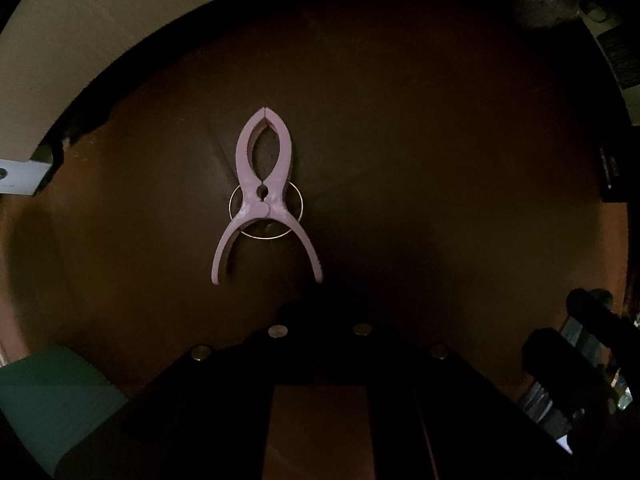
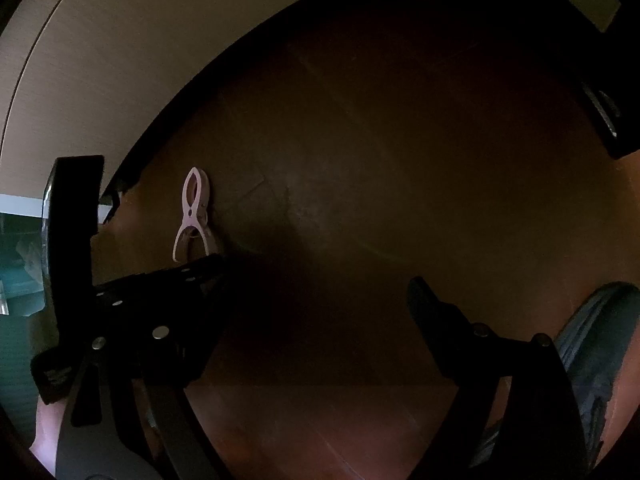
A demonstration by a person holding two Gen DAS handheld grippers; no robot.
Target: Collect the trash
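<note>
**Pink clip on a dark brown surface, one claw closed, one spread**

Left wrist view: a pale pink plastic spring clip with a thin wire ring through its middle (image 1: pixel 264 196) lies flat on the dark brown, dimly lit surface (image 1: pixel 420 160). It sits just left of the picture's centre, closed tips toward 12 o'clock and splayed handles toward 6 o'clock. The left gripper (image 1: pixel 320 320) comes in from 6 o'clock as a black mass with round metal studs; its two fingers are pressed together with nothing between them, and their tips end just short of the clip's handles. Whether they touch the clip cannot be told in the shadow. A pale beige panel (image 1: pixel 80 40) curves along the edge from 9 to 12 o'clock. A green shape (image 1: pixel 52 396) shows at 8 o'clock.

Right wrist view: the same clip (image 2: pixel 194 212) lies at 9 o'clock, small, on the brown surface (image 2: pixel 400 160). The left gripper (image 2: pixel 200 268), black with studs, reaches in from 8 o'clock, its tip right at the clip's handle end. The right gripper (image 2: pixel 320 280) is spread wide and empty: one black finger (image 2: pixel 440 320) rises at 5 o'clock. Grey cloth (image 2: pixel 600 340) shows at 4 o'clock.
</note>
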